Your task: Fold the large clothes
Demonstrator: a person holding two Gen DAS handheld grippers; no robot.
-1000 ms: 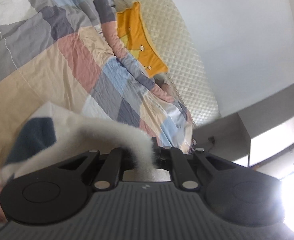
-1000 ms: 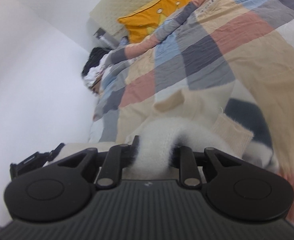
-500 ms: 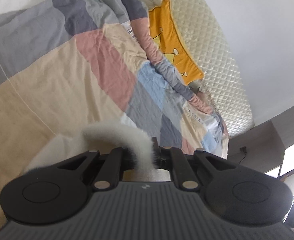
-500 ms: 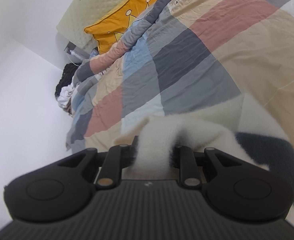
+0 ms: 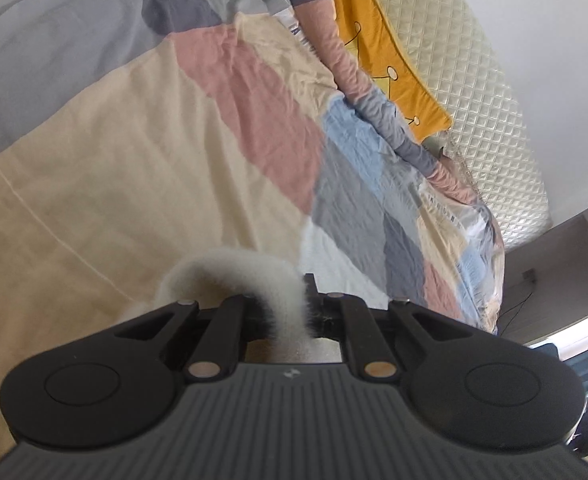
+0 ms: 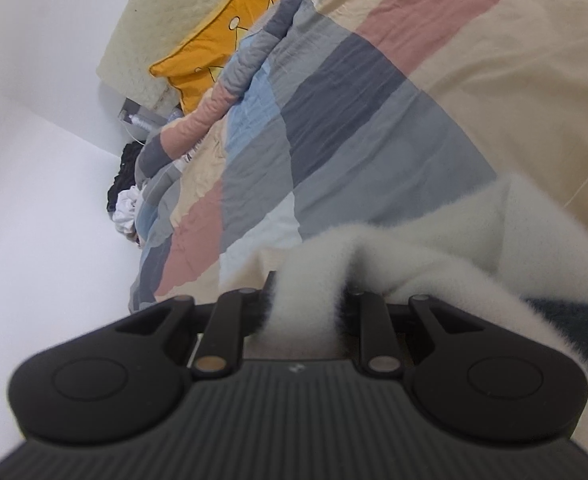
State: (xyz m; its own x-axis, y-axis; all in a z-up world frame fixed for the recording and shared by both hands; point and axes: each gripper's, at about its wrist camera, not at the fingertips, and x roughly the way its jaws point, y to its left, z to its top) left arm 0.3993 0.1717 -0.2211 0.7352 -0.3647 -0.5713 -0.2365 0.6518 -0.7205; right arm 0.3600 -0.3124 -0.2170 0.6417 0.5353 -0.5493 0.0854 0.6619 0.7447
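There are two grippers, one fluffy white sweater, one patchwork quilt, one orange cushion and one quilted cream headboard.

In the left wrist view, the left gripper is clamped on a thin fold of the sweater; the fuzzy fabric arches up from the left and drops down between the jaws, which stand almost together. Only that small strip of the garment shows here, lying low over the cream patch of the quilt. Further right the quilt's pink, blue and grey squares run up to the orange cushion, which leans on the headboard. At the far right edge this view alone shows grey furniture beside the bed with a wall socket on it and a bright window strip behind.

In the right wrist view, the white wall fills the left side, and a heap of black and white clothes lies at the bed's edge, seen only here. The right gripper pinches a thicker bunch of the same sweater, its jaws held a little apart by the fabric. Much more of the garment shows here, spreading to the right over the quilt, with a dark navy patch on it.
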